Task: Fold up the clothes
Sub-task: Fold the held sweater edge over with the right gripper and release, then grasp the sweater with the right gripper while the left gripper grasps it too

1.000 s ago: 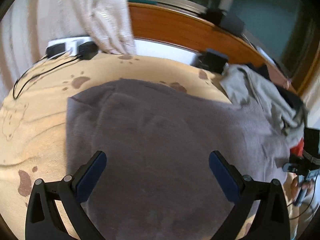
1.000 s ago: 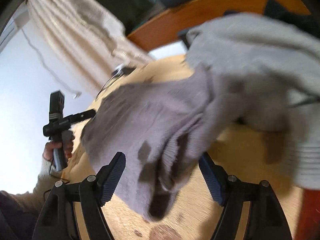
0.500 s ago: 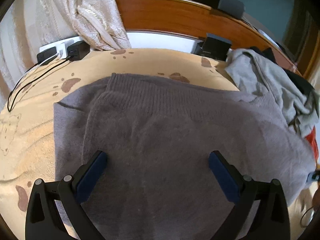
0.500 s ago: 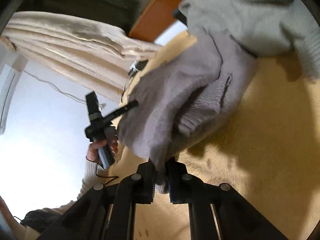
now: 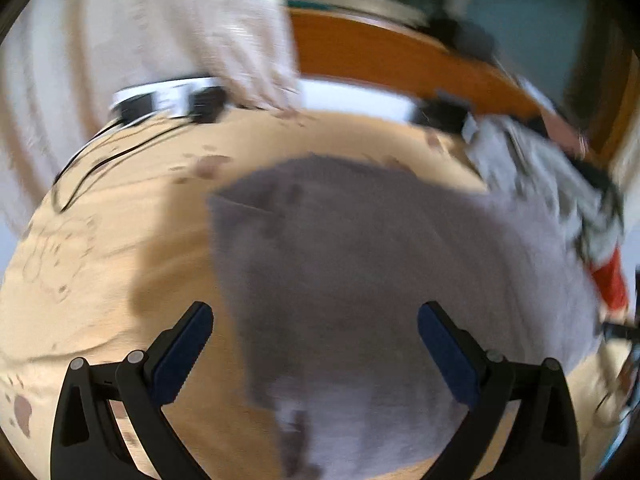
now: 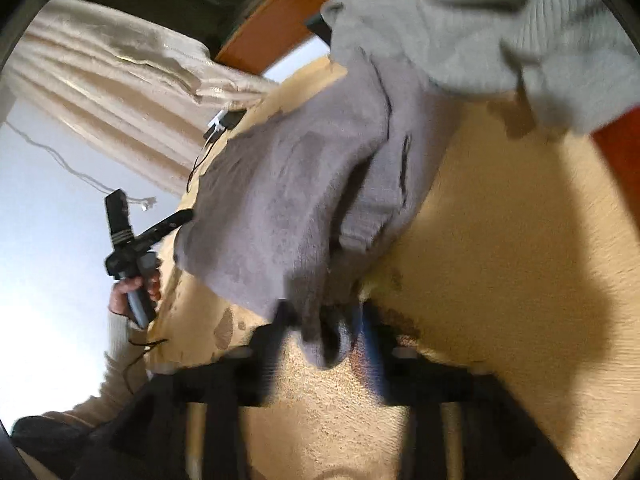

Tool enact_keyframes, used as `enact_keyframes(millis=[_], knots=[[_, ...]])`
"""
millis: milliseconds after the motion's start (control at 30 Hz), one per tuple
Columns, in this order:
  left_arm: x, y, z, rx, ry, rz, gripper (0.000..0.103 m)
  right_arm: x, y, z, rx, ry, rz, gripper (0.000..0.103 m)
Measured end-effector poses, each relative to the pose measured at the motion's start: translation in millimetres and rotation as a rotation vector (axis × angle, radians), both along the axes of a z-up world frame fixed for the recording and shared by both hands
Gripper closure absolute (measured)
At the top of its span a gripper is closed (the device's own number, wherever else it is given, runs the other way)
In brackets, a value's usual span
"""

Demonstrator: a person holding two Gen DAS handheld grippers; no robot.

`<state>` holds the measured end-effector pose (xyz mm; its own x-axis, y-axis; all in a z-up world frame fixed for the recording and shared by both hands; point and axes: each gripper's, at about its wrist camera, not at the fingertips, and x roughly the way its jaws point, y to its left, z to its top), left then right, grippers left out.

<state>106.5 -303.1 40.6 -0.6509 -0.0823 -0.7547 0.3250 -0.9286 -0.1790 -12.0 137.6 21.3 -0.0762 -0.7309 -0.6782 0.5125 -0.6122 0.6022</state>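
A mauve-grey knit sweater (image 5: 380, 260) lies spread on the tan bed cover (image 5: 120, 240). My left gripper (image 5: 316, 344) hovers over its near left part, open, with nothing pinched between its blue pads. In the right wrist view the sweater (image 6: 300, 184) is bunched toward me. A fold of its edge hangs between the jaws of my right gripper (image 6: 324, 320), which are blurred and opening; the pads stand apart from the fabric. A hand holds the left gripper's handle (image 6: 136, 280) at the far side.
A light grey garment (image 5: 540, 176) and something red (image 5: 610, 280) are heaped at the bed's right side. A wooden headboard (image 5: 380, 56) runs behind. A power strip with chargers and cables (image 5: 168, 100) lies at the back left below a cream curtain (image 5: 180, 20).
My right gripper closed on the sweater's edge half a second ago and has now parted its jaws. My left gripper stayed open and swung sideways, so the sweater sits further right in its view.
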Motion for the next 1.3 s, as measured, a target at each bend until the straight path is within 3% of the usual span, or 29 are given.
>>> enact_keyframes(millis=[33, 133, 233, 300, 433, 500, 633, 733, 867, 1033, 1100, 1200, 1267, 1300], knots=[[3.2, -16.4, 0.6, 0.038, 0.012, 0.043, 0.000, 1.6, 2.1, 4.8, 0.003, 0.035, -0.021, 0.019], [5.4, -51.9, -2.7, 0.140, 0.053, 0.121, 0.000, -0.7, 2.7, 14.9, 0.020, 0.122, -0.085, 0.017], [-4.2, -76.5, -16.2, 0.235, 0.049, 0.142, 0.000, -16.3, 8.2, 13.2, 0.010, 0.122, -0.148, 0.017], [-15.2, -79.7, -22.8, 0.229, 0.028, 0.140, 0.000, -31.2, 8.9, 7.8, 0.007, 0.112, -0.202, 0.017], [-37.0, -71.3, -23.6, 0.130, 0.032, 0.079, 0.000, -57.9, -0.3, 0.8, 0.008, 0.110, -0.238, 0.017], [-46.4, -72.1, -21.6, 0.086, 0.043, 0.042, 0.000, -65.3, -7.6, 5.3, 0.034, 0.155, -0.239, 0.017], [-75.5, -80.1, -25.9, 0.006, -0.034, 0.044, 0.000, -75.3, -19.4, 24.1, 0.083, 0.279, -0.251, 0.017], [-85.5, -81.3, -20.6, 0.016, -0.030, 0.030, 0.000, -81.3, -30.5, 43.4, 0.072, 0.360, -0.255, 0.017], [-93.9, -76.1, -6.7, 0.068, 0.026, -0.021, 0.000, -94.9, -52.8, 55.1, 0.019, 0.351, -0.164, 0.017], [-117.1, -69.4, -12.3, 0.077, -0.008, -0.091, 0.000, -118.3, -94.1, 43.8, 0.133, 0.378, -0.095, 0.018], [-125.2, -69.2, -21.8, 0.077, -0.035, -0.106, 0.000, -125.9, -104.7, 33.8, 0.194, 0.373, -0.082, 0.023], [-134.4, -66.1, -33.6, 0.087, -0.050, -0.132, 0.001, -132.5, -112.7, 18.7, 0.255, 0.368, -0.058, 0.048], [-136.8, -62.5, -35.6, 0.083, -0.050, -0.149, 0.002, -130.9, -118.5, 13.8, 0.292, 0.395, -0.040, 0.075], [-139.0, -62.1, -34.9, 0.077, -0.052, -0.152, 0.007, -129.0, -121.8, 12.4, 0.315, 0.417, -0.033, 0.078]])
